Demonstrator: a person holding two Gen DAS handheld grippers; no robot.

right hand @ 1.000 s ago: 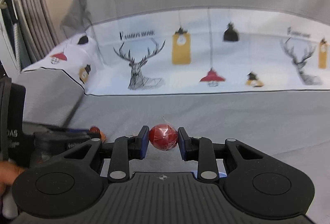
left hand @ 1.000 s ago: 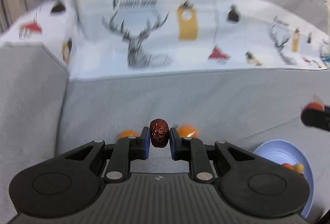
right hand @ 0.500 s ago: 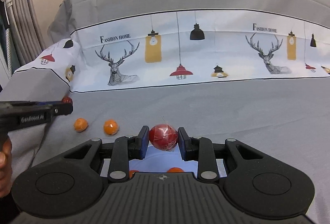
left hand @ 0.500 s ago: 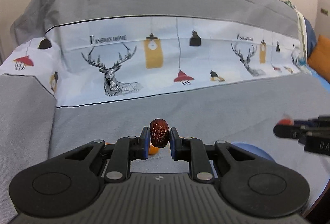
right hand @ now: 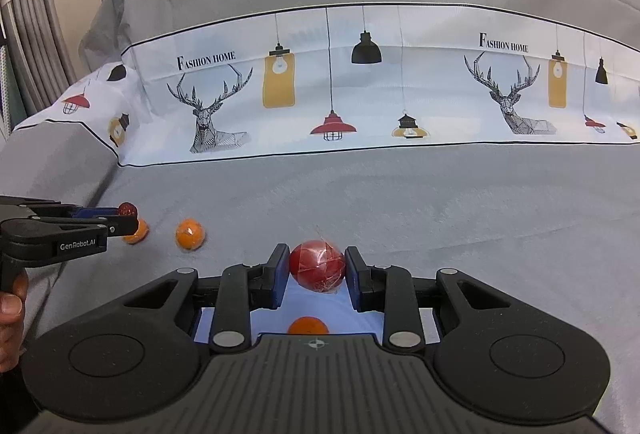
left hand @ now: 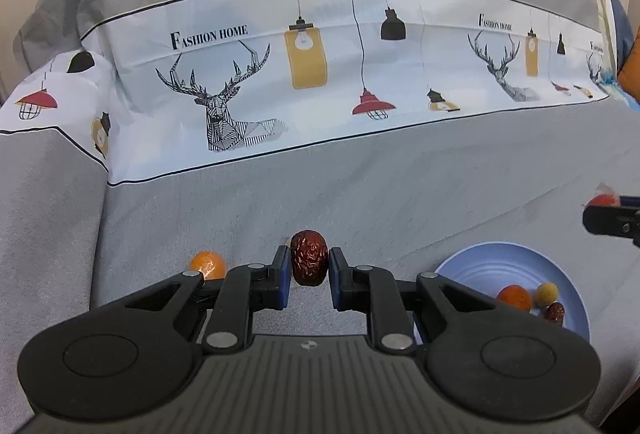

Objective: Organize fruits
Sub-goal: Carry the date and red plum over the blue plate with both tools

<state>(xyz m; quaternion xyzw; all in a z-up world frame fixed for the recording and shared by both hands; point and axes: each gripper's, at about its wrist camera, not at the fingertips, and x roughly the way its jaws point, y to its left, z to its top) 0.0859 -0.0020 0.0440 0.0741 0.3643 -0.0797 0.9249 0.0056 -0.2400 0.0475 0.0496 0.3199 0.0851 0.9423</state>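
My left gripper [left hand: 309, 265] is shut on a wrinkled dark red date [left hand: 309, 257], held above the grey sofa cover. An orange fruit [left hand: 207, 264] lies just left of it. The blue plate [left hand: 472, 268] sits to the right with an orange fruit [left hand: 514, 296], a yellow fruit [left hand: 547, 292] and a date [left hand: 555, 311]. My right gripper [right hand: 317, 268] is shut on a red wrapped fruit [right hand: 317, 265], above the blue plate [right hand: 288, 304] and an orange fruit [right hand: 308, 326]. Two orange fruits [right hand: 190, 233] lie to the left; the left gripper [right hand: 127, 211] is over one of them.
The sofa backrest [left hand: 320, 82] with a white deer-and-lamp print rises behind. The grey armrest [left hand: 44, 202] stands at the left. An orange cushion [left hand: 630, 70] shows at the far right. A hand [right hand: 10, 306] holds the left gripper's handle.
Both grippers have kept their fruits. The left gripper's view swung and tilted down, bringing an orange fruit and the plate into sight. The right gripper has come over the plate.
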